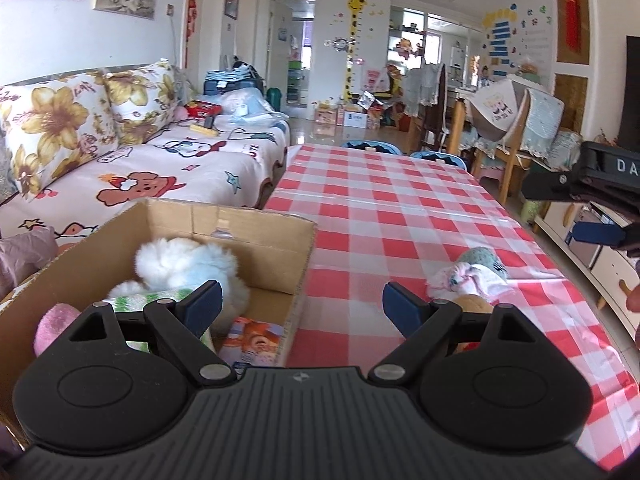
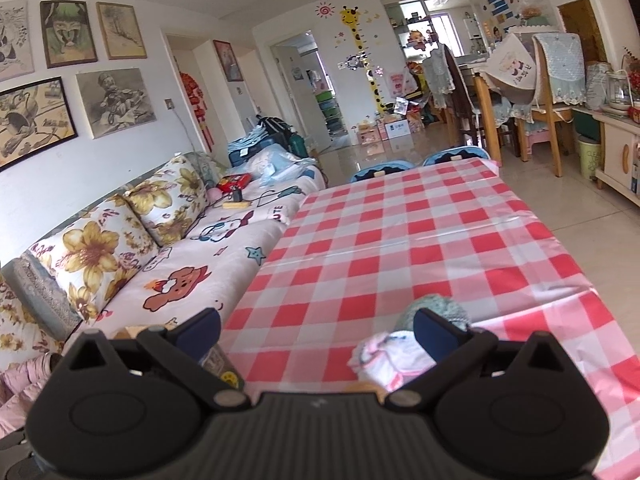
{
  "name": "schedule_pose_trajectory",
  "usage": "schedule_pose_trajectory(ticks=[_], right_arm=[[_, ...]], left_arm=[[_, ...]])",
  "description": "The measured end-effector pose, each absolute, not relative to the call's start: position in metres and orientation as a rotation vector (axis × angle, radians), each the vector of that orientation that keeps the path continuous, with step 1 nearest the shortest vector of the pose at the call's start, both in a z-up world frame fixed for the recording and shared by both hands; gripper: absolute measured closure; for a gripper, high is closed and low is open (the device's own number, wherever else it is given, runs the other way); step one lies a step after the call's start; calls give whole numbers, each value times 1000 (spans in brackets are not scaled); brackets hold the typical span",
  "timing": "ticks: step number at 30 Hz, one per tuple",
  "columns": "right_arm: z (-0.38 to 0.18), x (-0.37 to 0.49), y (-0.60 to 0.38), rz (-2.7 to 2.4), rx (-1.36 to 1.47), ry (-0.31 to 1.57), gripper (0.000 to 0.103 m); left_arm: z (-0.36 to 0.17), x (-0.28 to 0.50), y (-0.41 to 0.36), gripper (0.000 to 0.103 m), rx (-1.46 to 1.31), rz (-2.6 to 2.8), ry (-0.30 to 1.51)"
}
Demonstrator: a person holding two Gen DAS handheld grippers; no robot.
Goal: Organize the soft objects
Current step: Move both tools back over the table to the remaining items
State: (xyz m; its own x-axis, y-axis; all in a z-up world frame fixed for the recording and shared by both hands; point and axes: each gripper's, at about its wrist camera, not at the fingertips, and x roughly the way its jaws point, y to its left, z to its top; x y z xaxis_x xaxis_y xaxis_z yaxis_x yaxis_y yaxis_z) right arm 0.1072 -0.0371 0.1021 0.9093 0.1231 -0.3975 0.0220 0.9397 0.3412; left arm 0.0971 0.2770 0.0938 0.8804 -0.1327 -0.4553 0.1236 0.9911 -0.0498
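The soft stuff is split between 2 spots right now. A white plush [image 1: 188, 268] sits in the box [image 1: 248, 224] at the table's left edge, with a pink plush [image 1: 54, 326] near the box's front-left corner and a green striped cloth [image 1: 148, 294] lying just in front of the white one. There's also a picture book [image 1: 254, 342] flat on the box floor.

Over by the table's [image 1: 400, 208] right edge there's a little heap: a teal plush [image 1: 478, 260] touching a pink-and-white cloth [image 1: 472, 280], plus something brown [image 1: 474, 304] just peeking out behind the left gripper's finger, can't tell what it is.

Left gripper [image 1: 302, 304] hovers over the box's right wall, fingers wide, holding nothing. Right gripper [image 2: 316, 334] is also spread wide and empty, right finger just in front of the teal plush and cloth. Sofa [image 2: 192, 264] runs along the table's left side.
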Motion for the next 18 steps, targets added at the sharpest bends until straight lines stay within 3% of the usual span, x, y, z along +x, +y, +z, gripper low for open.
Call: schedule_pose_trajectory(ticks=[18], right_arm=[[95,101,-71,-23,355,438,1]], left_arm=[[84,94,267,0,76,-251,489]])
